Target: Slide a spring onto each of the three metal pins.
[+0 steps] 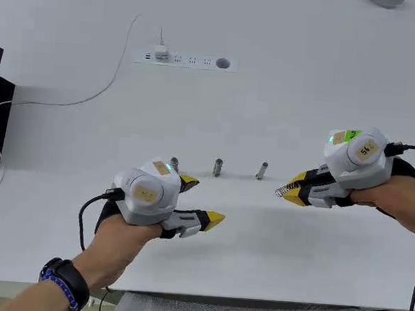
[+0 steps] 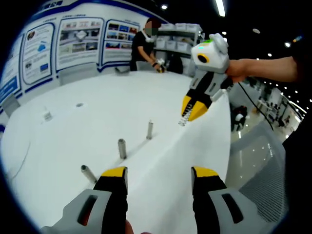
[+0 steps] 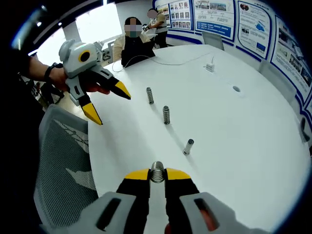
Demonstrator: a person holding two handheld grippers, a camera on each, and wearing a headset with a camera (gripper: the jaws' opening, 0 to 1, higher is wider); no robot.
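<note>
Spring [image 1: 283, 191] count: three. One is gripped crosswise at the tips of the right gripper [image 1: 292, 192], with its coil end sticking out between the yellow pads [image 3: 139, 175]. It hangs in the air just beside the right pin [image 1: 262, 171], at about 4 o'clock from it and not touching. The other two sit on the left pin [image 1: 174, 163] and the middle pin [image 1: 218, 167]. Pin count: three, upright in one row mid-table [image 1: 283, 97]; the right one is bare. The right hand [image 1: 396, 201] enters from 3 o'clock, gripper near level, tips aimed toward 9 o'clock. The left hand [image 1: 120, 238] enters from 7 o'clock with a watch [image 1: 63, 277] on the wrist. The left gripper [image 1: 204, 199] has its jaws spread wide and empty, pointing toward 3 o'clock, and sits at 6 o'clock of the left pin. A power strip [image 1: 186, 58] lies at 12 o'clock.
</note>
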